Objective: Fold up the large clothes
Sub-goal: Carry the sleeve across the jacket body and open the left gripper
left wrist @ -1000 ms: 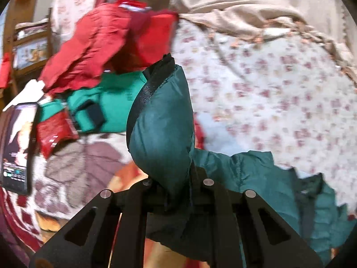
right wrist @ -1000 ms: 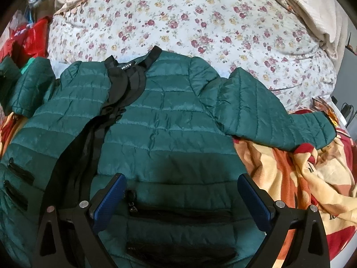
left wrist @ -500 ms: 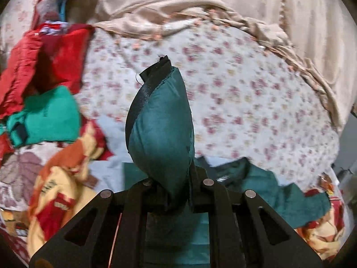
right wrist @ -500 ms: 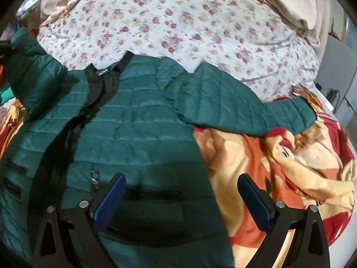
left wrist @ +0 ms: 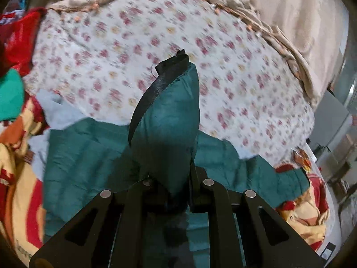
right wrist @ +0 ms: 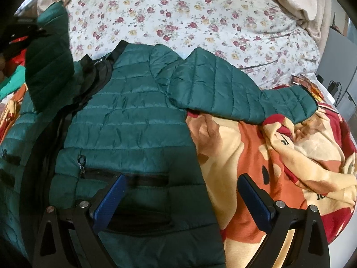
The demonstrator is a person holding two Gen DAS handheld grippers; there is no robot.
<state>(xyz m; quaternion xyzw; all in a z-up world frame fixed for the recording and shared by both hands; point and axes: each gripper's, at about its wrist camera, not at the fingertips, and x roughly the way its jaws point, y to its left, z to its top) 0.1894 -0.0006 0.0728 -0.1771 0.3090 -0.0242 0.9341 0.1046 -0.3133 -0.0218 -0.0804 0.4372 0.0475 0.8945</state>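
A dark green quilted jacket [right wrist: 133, 116] lies front-up on the bed, its right-hand sleeve [right wrist: 234, 89] stretched out over the blanket. My left gripper [left wrist: 176, 183] is shut on the cuff of the other sleeve [left wrist: 167, 120], which stands up in front of the camera with its black trim on top. In the right wrist view that lifted sleeve [right wrist: 49, 62] hangs above the jacket's left shoulder. My right gripper [right wrist: 180, 196] stands open over the jacket's lower edge near the zip pocket, with nothing pressed between its blue pads [right wrist: 109, 201].
A floral sheet [right wrist: 200, 17] covers the far half of the bed. An orange, red and cream blanket [right wrist: 279, 167] lies under the jacket and to the right. Red and bright green clothes [left wrist: 13, 67] are piled at the left. A beige cover [left wrist: 290, 11] bunches along the far edge.
My left gripper has carried the sleeve cuff to the right, from beside the red clothes pile to above the jacket's body. The right gripper has shifted slightly right along the hem.
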